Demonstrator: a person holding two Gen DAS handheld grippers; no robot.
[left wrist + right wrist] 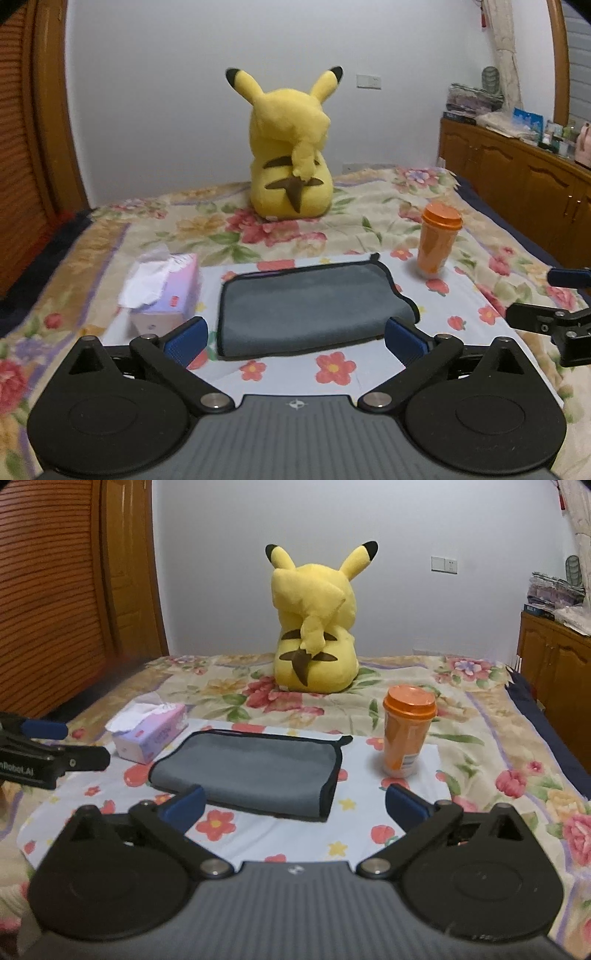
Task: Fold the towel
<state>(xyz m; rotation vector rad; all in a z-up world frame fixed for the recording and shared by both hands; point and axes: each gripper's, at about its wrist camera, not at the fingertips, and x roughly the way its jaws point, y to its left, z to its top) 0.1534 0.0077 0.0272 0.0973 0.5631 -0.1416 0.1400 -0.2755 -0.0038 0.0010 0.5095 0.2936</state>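
Observation:
A grey towel (310, 302) with black edging lies folded flat on a light floral mat on the bed; it also shows in the right wrist view (255, 771). My left gripper (295, 341) is open and empty, just short of the towel's near edge, with its blue pads either side of it. My right gripper (293, 806) is open and empty, near the towel's front right corner. The right gripper shows at the right edge of the left wrist view (554, 299), and the left gripper at the left edge of the right wrist view (48, 746).
A tissue box (166, 291) sits left of the towel and an orange lidded cup (437, 240) to its right. A yellow plush toy (291, 155) sits behind, by the wall. A wooden cabinet (517, 184) stands right of the bed, a wooden door (55, 590) left.

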